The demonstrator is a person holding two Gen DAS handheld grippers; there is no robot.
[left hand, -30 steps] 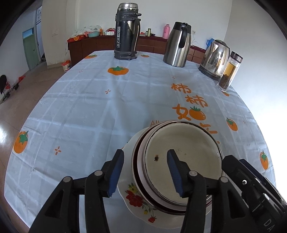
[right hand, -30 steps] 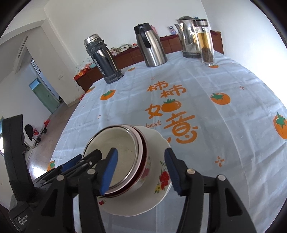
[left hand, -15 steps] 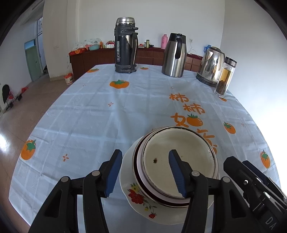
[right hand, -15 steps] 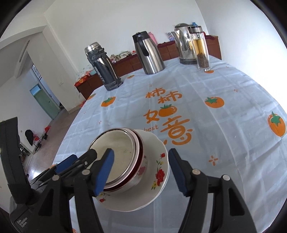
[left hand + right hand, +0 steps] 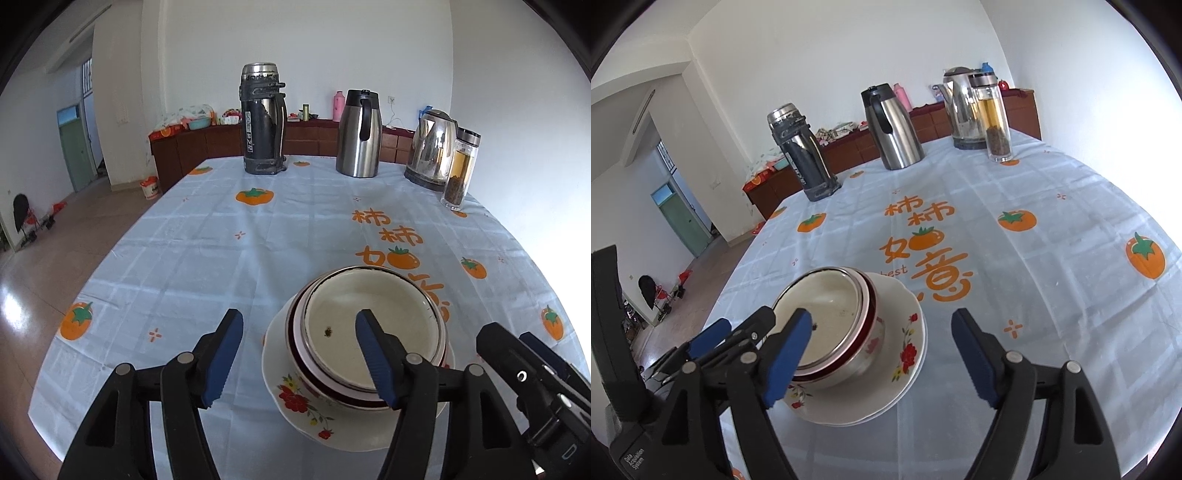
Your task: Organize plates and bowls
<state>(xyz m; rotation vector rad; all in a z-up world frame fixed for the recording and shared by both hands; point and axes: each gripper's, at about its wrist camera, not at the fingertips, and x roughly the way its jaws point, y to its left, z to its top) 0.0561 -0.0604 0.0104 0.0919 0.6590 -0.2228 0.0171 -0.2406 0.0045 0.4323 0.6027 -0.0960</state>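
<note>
Left hand-held gripper (image 5: 299, 354) and right hand-held gripper (image 5: 881, 354) have just been opening, pads clear of the bowls (image 5: 373, 328) nested on the plate (image 5: 332, 432); stacking looks finished; next, probably withdraw both cleanly.

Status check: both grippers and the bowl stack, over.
Left gripper and right gripper open, jaws just widened, nothing gripped. Enamel bowl sits in floral plate on tablecloth. Flasks and kettle at far edge, nothing in the way.
</note>
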